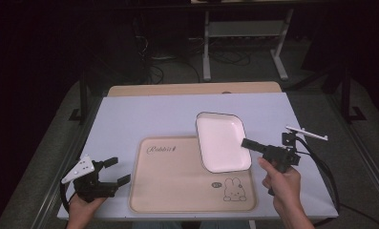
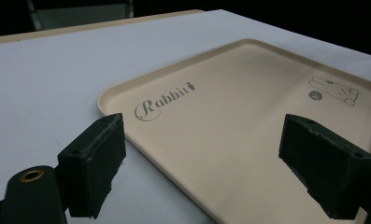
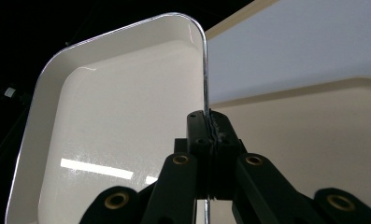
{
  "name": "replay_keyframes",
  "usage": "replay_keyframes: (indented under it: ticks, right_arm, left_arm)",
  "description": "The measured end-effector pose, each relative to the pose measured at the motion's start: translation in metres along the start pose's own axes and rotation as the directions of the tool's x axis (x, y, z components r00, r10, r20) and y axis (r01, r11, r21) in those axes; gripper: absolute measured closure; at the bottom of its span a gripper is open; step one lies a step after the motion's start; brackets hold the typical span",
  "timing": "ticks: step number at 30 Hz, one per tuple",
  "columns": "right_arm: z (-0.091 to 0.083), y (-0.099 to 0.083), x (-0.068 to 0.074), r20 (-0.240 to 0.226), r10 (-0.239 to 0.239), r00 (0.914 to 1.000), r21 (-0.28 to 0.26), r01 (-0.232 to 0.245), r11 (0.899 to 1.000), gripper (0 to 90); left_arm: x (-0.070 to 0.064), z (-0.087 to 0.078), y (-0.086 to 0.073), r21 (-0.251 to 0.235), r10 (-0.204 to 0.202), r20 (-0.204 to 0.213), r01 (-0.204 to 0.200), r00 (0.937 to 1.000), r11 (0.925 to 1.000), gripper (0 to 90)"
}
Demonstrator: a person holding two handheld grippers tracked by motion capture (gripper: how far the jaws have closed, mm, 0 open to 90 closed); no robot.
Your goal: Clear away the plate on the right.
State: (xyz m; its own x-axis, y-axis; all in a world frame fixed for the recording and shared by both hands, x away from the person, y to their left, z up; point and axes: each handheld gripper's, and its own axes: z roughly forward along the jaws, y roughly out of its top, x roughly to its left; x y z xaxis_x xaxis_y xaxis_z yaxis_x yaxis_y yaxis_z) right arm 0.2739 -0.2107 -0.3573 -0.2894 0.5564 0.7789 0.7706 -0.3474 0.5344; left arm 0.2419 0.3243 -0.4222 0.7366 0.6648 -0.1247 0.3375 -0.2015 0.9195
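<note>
left gripper (image 1: 115,171) jaws spread wide; right gripper (image 1: 247,142) jaws clamped together.

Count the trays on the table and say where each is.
2. The white tray is gripped at its rim by the right gripper, over the beige rabbit tray, which lies flat at the table's near middle.

There is one white plate (image 1: 223,143), rectangular with rounded corners and a dark rim. There is one beige tray (image 1: 177,186); it bears one printed word, "Rabbit" (image 2: 163,100), and one rabbit drawing (image 1: 234,189) with one small round mark (image 1: 216,184) beside it. There is one table (image 1: 144,114), covered by one pale sheet. There are two grippers, the left gripper (image 1: 114,171) and the right gripper (image 1: 247,142), each with two black fingers (image 2: 95,163), four fingers in all. Two hands hold them, one gripper to each hand. One grey three-cornered plate (image 1: 78,170) sits on the left gripper.
</note>
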Motion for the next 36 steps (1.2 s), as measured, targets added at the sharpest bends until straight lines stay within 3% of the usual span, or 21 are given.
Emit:
replay_keyframes:
  ticks: [15, 26, 36]
  right_arm:
    - [0.034, -0.015, -0.007, 0.027, 0.014, 0.9995, 0.019, -0.015, 1.000, 88.3]
    - [0.066, -0.035, -0.019, 0.084, 0.019, 0.9963, 0.067, -0.024, 0.997, 88.3]
    - [0.080, -0.044, -0.026, 0.115, 0.029, 0.9929, 0.081, -0.038, 0.996, 88.2]
  left_arm:
    - [0.001, -0.001, 0.000, -0.006, -0.006, -0.001, 0.006, 1.0000, 1.0000, 14.5]
    - [0.001, -0.002, 0.000, -0.009, -0.007, 0.000, 0.007, 1.0000, 0.9999, 14.5]
    - [0.002, -0.004, 0.000, -0.016, -0.010, -0.002, 0.010, 0.9999, 0.9998, 14.5]
